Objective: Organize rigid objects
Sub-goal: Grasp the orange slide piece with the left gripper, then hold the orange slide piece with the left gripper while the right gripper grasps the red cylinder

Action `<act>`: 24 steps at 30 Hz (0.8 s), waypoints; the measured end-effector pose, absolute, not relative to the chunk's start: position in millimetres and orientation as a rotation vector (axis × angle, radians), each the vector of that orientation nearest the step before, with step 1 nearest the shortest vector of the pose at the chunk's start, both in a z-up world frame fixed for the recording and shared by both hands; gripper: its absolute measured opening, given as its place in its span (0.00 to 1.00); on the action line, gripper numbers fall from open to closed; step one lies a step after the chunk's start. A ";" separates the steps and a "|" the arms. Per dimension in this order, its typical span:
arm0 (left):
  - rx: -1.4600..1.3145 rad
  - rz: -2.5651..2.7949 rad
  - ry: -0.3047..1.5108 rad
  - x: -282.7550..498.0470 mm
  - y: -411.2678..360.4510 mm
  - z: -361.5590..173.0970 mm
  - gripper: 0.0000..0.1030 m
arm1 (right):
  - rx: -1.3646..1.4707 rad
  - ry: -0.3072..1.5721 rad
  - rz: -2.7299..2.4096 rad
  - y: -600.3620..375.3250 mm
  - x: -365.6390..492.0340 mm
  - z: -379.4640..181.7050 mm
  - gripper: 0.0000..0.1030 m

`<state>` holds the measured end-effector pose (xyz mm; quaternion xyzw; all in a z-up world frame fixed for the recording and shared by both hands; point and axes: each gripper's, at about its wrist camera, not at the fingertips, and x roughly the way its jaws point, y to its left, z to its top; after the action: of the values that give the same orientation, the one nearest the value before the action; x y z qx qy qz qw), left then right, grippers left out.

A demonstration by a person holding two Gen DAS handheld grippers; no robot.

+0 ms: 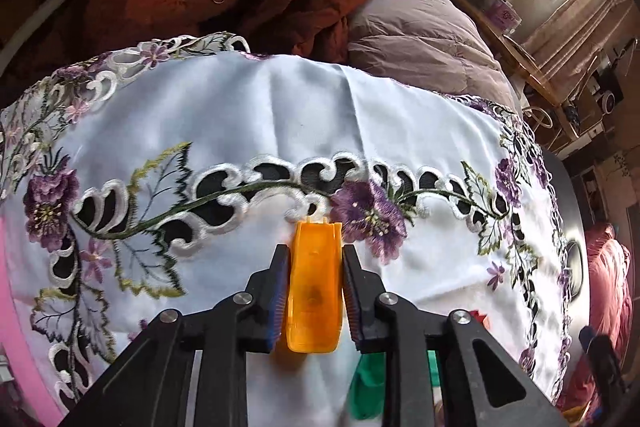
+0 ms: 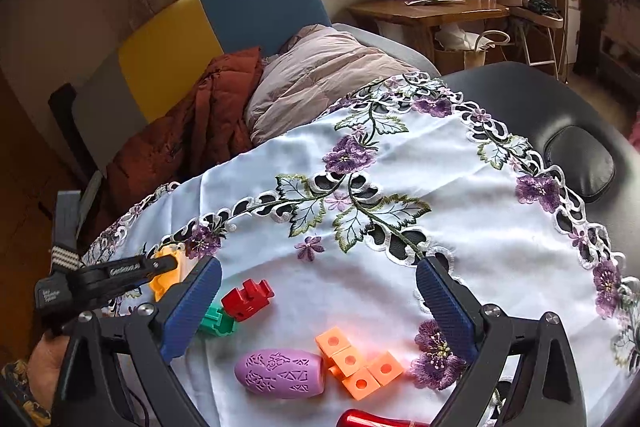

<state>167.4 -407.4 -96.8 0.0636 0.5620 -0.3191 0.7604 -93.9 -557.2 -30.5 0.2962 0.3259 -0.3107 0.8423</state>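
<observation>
My left gripper (image 1: 314, 251) is shut on a translucent orange plastic piece (image 1: 314, 287) low over the white embroidered cloth (image 1: 240, 115); a green piece (image 1: 368, 387) lies under its right finger. In the right wrist view the left gripper (image 2: 164, 265) shows at far left holding the orange piece (image 2: 168, 277). My right gripper (image 2: 318, 277) is open and empty above the cloth (image 2: 400, 163). Between its fingers lie a red block (image 2: 248, 298), a green block (image 2: 216, 323), a purple oval piece (image 2: 280, 373), an orange cube cluster (image 2: 356, 361) and a red shiny object (image 2: 376, 419) at the bottom edge.
The cloth covers a black padded table (image 2: 520, 87) with a headrest pad (image 2: 580, 159) at right. Behind it are a rust jacket (image 2: 200, 131), a mauve duvet (image 2: 320, 75) and a blue-yellow headboard (image 2: 224, 15). A wooden desk (image 2: 428, 11) stands by the window.
</observation>
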 end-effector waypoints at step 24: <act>0.391 -0.903 1.039 -16.9 -277.5 -95.8 0.24 | 0.818 0.978 -0.492 -564.6 -114.0 -59.0 0.92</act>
<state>-16.9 -277.5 -95.8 0.1794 0.4763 -0.4139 0.7548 -114.0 -564.6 -59.0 0.3779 0.4516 -0.2274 0.7756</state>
